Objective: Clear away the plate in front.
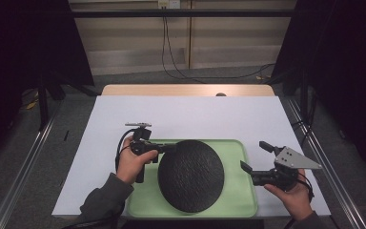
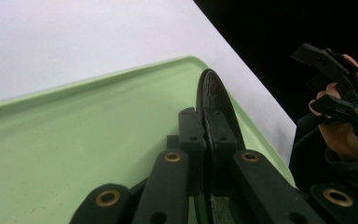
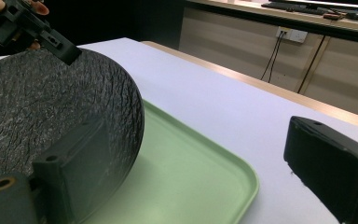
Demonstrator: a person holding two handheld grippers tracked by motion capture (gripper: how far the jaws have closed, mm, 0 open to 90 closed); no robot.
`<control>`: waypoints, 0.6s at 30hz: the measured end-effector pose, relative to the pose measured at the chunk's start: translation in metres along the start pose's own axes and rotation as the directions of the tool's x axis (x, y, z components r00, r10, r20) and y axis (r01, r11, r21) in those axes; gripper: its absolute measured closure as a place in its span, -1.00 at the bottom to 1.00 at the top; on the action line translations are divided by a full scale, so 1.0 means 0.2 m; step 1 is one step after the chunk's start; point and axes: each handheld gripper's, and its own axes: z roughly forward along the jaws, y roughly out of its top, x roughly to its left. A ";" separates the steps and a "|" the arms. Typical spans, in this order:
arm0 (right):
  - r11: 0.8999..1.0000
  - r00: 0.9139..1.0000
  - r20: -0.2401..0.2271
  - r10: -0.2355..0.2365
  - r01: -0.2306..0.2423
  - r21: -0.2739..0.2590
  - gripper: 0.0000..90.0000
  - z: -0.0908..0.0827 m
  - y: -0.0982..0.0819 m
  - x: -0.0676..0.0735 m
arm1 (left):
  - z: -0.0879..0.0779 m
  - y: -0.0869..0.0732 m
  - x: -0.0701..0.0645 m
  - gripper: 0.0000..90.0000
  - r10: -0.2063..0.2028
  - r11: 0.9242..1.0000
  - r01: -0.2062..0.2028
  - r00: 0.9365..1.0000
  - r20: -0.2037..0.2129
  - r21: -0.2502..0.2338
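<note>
Your left gripper is clamped on the rim of the black disc, tilting it up in the green tray, while your right gripper waits released; next, lift it steadily.

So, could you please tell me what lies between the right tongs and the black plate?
Only bare green tray, seen in the high view; the right tongs stand open beside the black plate.

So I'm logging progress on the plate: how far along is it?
Done: the left gripper is shut on the black plate's rim. In hand: the plate stands tilted over the green tray, raised at the gripped edge. Left: the right gripper waits open beside the tray, holding nothing; whether the plate gets lifted out or laid down isn't settled.
</note>
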 end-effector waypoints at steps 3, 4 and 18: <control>1.000 1.000 0.002 0.001 -0.001 0.000 -0.85 0.00 0.00 0.00 | 0.01 -0.01 0.02 0.92 -0.013 1.000 0.013 1.000 -0.006 0.003; 1.000 1.000 0.002 0.004 -0.004 0.001 -0.85 0.00 0.00 0.00 | 0.01 -0.01 0.03 0.92 -0.008 1.000 0.008 1.000 -0.006 0.007; 1.000 1.000 0.000 -0.002 0.002 0.002 -0.84 0.00 0.00 0.00 | 0.05 -0.02 0.07 0.83 0.048 0.999 -0.046 0.996 -0.073 0.017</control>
